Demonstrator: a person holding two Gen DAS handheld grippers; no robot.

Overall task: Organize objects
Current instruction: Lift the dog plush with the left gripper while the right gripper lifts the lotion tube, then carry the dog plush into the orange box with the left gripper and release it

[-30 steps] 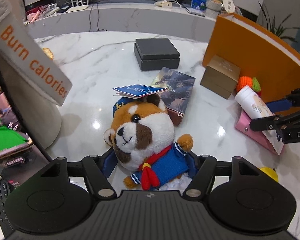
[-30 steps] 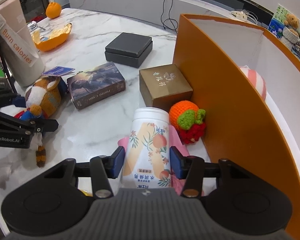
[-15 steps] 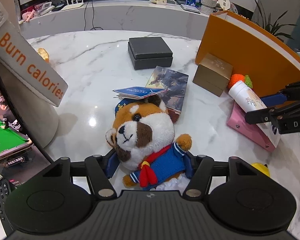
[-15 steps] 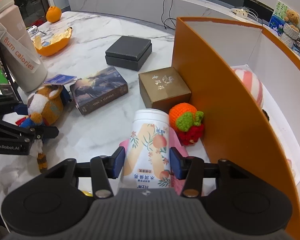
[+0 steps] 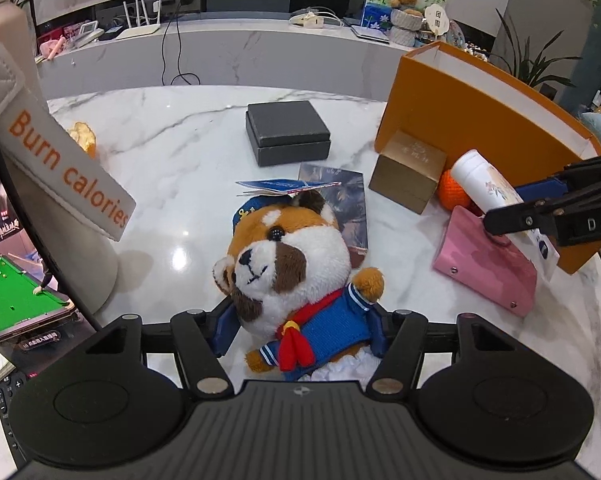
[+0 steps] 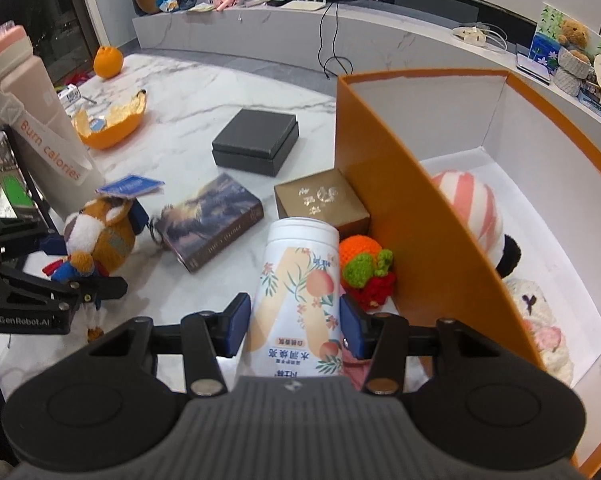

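Left wrist view: the left gripper (image 5: 300, 330) is clamped on the plush dog (image 5: 290, 276) over the marble table (image 5: 172, 152); the orange box (image 5: 472, 120) stands at 2 o'clock.

Right wrist view: the right gripper (image 6: 296, 326) grips the white canister (image 6: 298, 296); the crocheted orange (image 6: 362, 264) sits just beside it at 1 o'clock, with the box wall beyond.

It looked like a home living room: a marble table (image 5: 188, 152), a far counter with a wifi router (image 5: 140, 30), a potted plant (image 5: 528, 60) far right.
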